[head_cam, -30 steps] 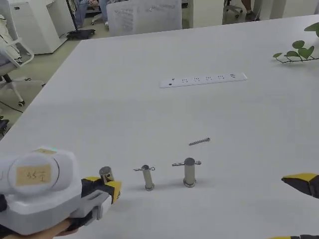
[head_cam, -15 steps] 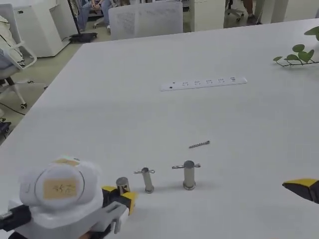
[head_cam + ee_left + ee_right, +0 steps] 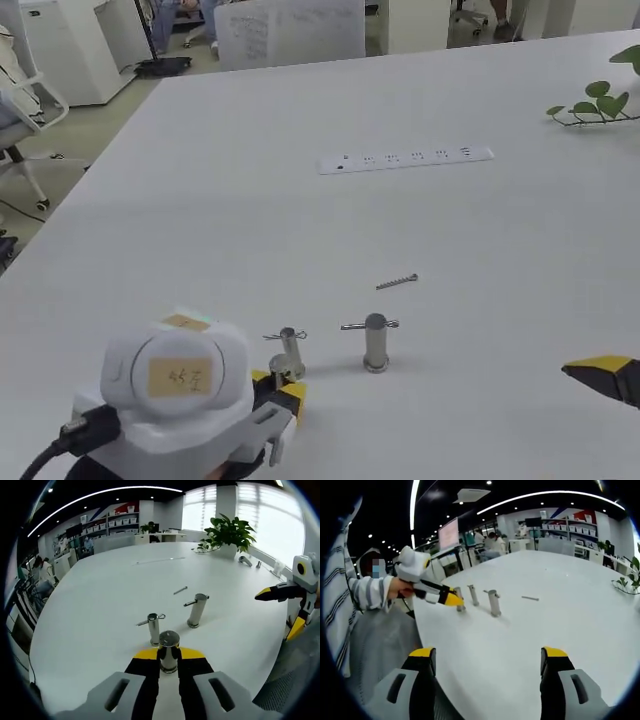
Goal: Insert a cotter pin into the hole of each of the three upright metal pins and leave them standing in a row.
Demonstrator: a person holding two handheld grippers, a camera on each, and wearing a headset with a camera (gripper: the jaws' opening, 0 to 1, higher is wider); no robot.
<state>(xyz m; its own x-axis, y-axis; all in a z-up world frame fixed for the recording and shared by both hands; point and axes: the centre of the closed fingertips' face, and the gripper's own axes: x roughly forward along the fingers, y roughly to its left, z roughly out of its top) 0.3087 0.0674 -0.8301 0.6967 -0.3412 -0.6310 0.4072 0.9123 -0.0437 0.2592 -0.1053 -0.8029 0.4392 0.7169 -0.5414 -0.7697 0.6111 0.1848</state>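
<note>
**L gripper view.** L gripper (image 3: pixel 169 656): jaws clenched on bare pin (image 3: pixel 169 647), upright on counter (image 3: pixel 90 610), head showing above jaw tips. Just ahead of jaws, slightly left: mid pin (image 3: pixel 154 630), upright, mid cotter (image 3: pixel 149 621) through its top. Ahead and right of jaws: far pin (image 3: pixel 196 611), upright, far cotter (image 3: pixel 192 601) through its top. Well beyond jaws, past both pins: loose cotter pin (image 3: pixel 180 590), flat on counter. R gripper (image 3: pixel 277 612) at right edge, off to side of jaws, well apart from pins.

**R gripper view.** R gripper (image 3: pixel 488 655): jaws spread wide, nothing btwn them, bare counter ahead. Far ahead, left of jaw line: 3 pins standing in a row, L gripper (image 3: pixel 451 600) gripping the leftmost. Loose cotter pin ahead, right of the row.

**Head view.** L gripper (image 3: pixel 276 386) low in frame, jaw tips just beside mid pin (image 3: pixel 291 350). Far pin (image 3: pixel 375 343) right of jaws; loose cotter pin (image 3: pixel 398 283) beyond it. R gripper at right edge, 1 jaw tip showing. Far beyond jaws: power strip (image 3: pixel 405 159), plant (image 3: pixel 595 105).
</note>
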